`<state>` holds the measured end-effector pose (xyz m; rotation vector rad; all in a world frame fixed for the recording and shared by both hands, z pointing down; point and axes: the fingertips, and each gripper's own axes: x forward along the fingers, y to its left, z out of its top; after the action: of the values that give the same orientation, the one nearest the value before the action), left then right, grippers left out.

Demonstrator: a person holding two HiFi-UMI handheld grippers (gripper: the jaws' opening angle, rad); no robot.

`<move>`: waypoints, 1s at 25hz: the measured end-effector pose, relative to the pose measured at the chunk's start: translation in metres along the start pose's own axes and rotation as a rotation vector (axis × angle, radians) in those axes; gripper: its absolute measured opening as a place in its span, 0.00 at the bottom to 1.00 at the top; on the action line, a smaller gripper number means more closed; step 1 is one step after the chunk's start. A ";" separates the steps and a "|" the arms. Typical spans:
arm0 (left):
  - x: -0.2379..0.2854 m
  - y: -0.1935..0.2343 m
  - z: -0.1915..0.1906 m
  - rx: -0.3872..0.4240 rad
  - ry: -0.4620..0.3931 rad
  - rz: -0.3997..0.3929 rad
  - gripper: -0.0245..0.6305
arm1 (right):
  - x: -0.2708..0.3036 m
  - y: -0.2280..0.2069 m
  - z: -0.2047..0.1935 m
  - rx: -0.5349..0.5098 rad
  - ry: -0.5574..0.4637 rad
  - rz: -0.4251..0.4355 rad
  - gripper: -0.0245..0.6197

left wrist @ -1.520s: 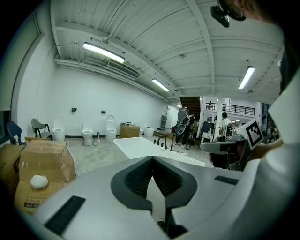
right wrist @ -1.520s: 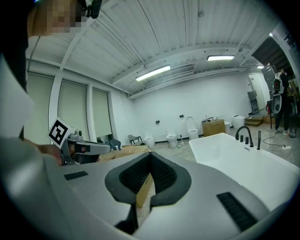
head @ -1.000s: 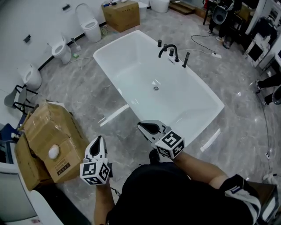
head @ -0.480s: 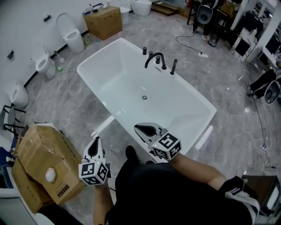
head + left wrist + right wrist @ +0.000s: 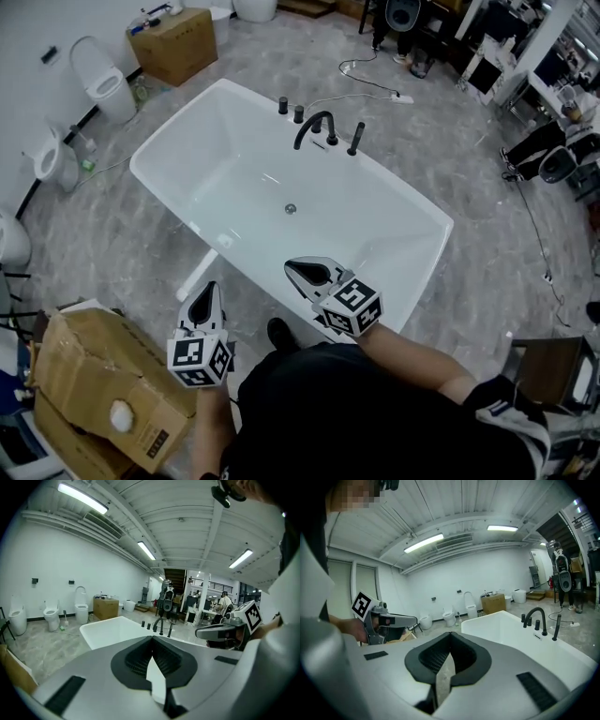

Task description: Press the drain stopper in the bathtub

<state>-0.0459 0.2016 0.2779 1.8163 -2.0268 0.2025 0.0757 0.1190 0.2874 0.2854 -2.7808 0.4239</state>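
Head view: notes drain stopper (image 5: 291,209) untouched in bathtub (image 5: 234,150); finds left gripper (image 5: 210,289) and right gripper (image 5: 292,267) fingers pressed together, empty, well apart from it. Judges pressing wholly outstanding.

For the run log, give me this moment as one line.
left gripper: shut, empty | right gripper: shut, empty | drain stopper: untouched on bathtub floor | step: press not yet done

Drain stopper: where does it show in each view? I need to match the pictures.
Head view: the drain stopper sits on the bathtub floor, near picture centre, below the black faucet.
Left gripper view: not in it; the bathtub wall hides the floor.
Right gripper view: not in it, hidden the same way.
Shared landmark: the black faucet, mid-picture in the left gripper view, at right in the right gripper view.
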 end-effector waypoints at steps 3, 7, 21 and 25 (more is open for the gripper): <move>0.013 0.022 0.004 0.016 0.018 -0.030 0.05 | 0.026 0.005 0.011 0.012 -0.016 -0.009 0.06; 0.030 0.031 0.013 0.017 0.023 -0.060 0.05 | 0.037 -0.004 0.015 0.030 -0.014 -0.033 0.06; 0.093 -0.019 0.033 0.052 0.026 -0.105 0.05 | -0.001 -0.072 0.004 0.059 -0.036 -0.068 0.06; 0.110 -0.024 0.035 0.061 0.042 -0.115 0.05 | -0.002 -0.091 0.001 0.087 -0.035 -0.082 0.06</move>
<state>-0.0366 0.0840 0.2858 1.9425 -1.9004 0.2700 0.0991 0.0339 0.3088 0.4291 -2.7770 0.5259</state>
